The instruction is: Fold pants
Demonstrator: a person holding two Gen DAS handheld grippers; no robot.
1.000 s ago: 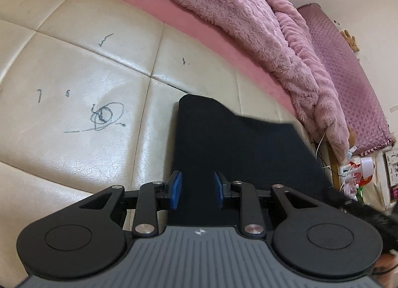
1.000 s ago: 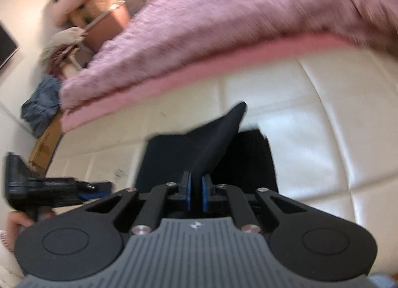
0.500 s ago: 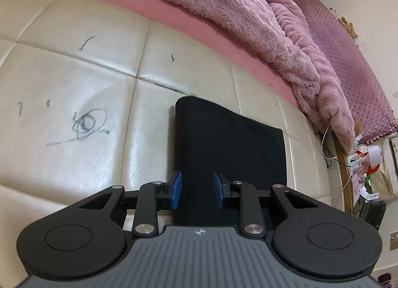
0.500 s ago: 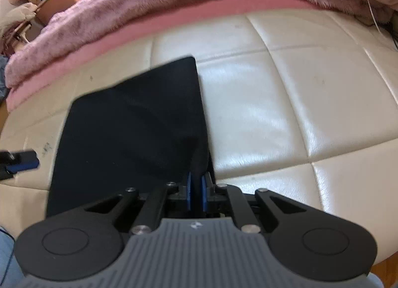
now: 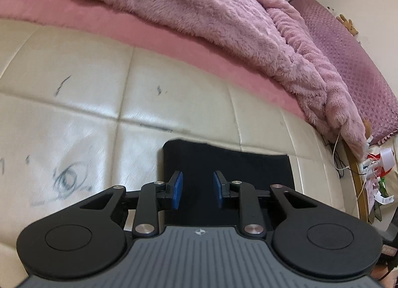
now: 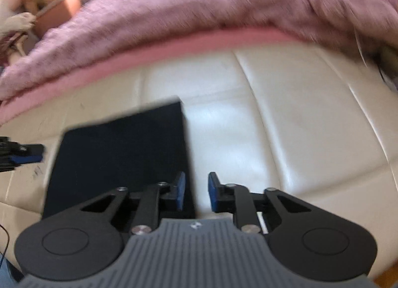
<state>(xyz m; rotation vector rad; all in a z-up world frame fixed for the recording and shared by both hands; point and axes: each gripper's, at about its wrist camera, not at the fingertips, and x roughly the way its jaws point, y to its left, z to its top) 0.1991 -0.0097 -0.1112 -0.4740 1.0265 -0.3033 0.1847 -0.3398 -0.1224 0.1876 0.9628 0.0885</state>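
The black pants (image 5: 248, 166) lie flat as a folded rectangle on the cream quilted leather surface (image 5: 74, 119); they also show in the right wrist view (image 6: 119, 148). My left gripper (image 5: 196, 188) is open and empty, just above the pants' near edge. My right gripper (image 6: 195, 192) is open and empty over the pants' right edge. The tip of the left gripper (image 6: 22, 155) shows at the far left of the right wrist view, beside the pants' left edge.
A fluffy pink blanket (image 5: 223, 27) on a pink sheet (image 5: 149, 32) lines the far side of the leather surface. Pen scribbles (image 5: 69, 178) mark the leather at left. Cables and clutter (image 5: 373, 168) sit past the right end.
My right gripper has opened and let go of the pants, which now lie flat and folded. Both grippers have drawn back from the pants. The left stayed open.
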